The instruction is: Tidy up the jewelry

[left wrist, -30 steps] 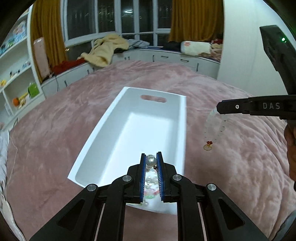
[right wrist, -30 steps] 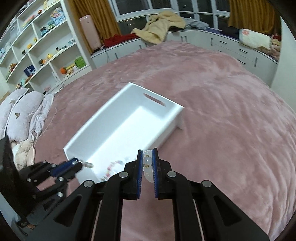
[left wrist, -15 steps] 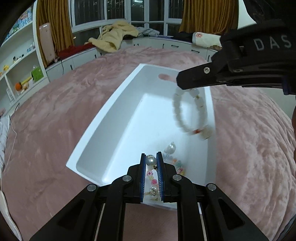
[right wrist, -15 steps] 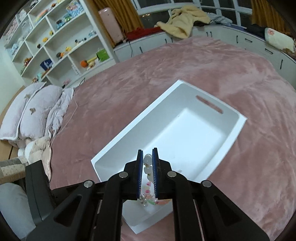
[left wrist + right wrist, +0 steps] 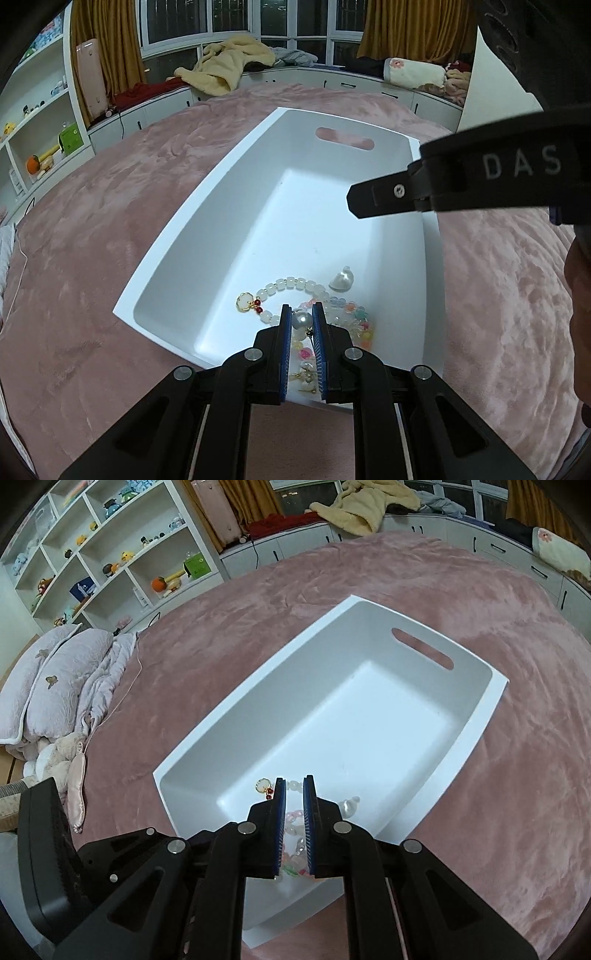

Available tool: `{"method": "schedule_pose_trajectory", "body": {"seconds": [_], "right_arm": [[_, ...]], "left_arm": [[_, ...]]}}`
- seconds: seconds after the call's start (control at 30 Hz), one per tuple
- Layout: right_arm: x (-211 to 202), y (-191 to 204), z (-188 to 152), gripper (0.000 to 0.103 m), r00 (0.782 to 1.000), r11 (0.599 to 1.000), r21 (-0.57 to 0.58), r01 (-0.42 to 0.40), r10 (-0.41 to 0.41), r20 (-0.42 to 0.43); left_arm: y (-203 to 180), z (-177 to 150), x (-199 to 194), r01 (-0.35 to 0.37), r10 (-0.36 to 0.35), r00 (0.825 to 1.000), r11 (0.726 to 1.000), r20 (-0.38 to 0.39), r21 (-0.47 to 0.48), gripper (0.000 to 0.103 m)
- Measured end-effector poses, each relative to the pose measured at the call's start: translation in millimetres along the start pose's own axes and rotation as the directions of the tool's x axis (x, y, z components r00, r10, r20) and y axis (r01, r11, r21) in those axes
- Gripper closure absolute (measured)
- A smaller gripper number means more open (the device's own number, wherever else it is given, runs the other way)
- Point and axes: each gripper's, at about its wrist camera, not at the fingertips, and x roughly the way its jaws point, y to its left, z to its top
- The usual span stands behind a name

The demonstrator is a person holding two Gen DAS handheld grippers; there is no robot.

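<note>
The left gripper [image 5: 303, 314] is clenched on a pearl piece [image 5: 300, 320] over the white bin's [image 5: 207, 206] near end. The pale bead bracelet [image 5: 284, 286] lies on the bin floor at 12 o'clock from those tips. The right gripper [image 5: 294, 788], jaws slightly parted, holds nothing. The bin sits on a pink blanket [image 5: 92, 240]; shelves [image 5: 110, 546] stand at 10 o'clock. Half a second ago the bracelet dangled from the right gripper.

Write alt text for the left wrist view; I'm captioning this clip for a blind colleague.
The left gripper, shut on a large pearl bead, hangs over the near end of a white bin on a pink bedspread. A pale bead bracelet and colourful beads lie inside, and the right gripper reaches in from the right.
</note>
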Motion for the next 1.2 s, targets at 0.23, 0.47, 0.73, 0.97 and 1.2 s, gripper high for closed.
{"method": "schedule_pose_trajectory", "body": {"seconds": [0.23,0.47,0.73,0.97,1.2], "right_arm": [[-3.7,-15.9,-13.3,0.090,1.000,0.999,0.034,-0.004,0.004,-0.006],[-20.1,-28.2,-17.1,0.055,1.000,0.998,0.060,-0.001,-0.001,0.025],[-60.2,-34.6,-17.0,0.019,0.992,0.996,0.086,0.025,-0.035,0.120],[-102.9,-30.1,-24.1,0.010,0.979,0.995,0.082,0.054,-0.069,0.189],[-127.6,-15.1,-59.0,0.009,0.979,0.995,0.057,0.086,-0.095,0.180]], "left_arm": [[-9.5,-0.9,-2.8,-0.010,0.009,1.000,1.000,0.007,0.028,0.063],[-14.4,3.5,-16.7,-0.024,0.023,0.998,1.000,0.050,0.012,0.020],[-5.6,11.7,-59.8,0.039,-0.034,0.994,0.998,0.103,-0.050,0.009],[1.2,14.8,-113.4,0.040,-0.024,0.989,0.993,0.147,-0.109,0.007],[-11.2,-6.4,-157.3,0.023,-0.009,0.984,0.997,0.178,-0.078,0.007]]}}
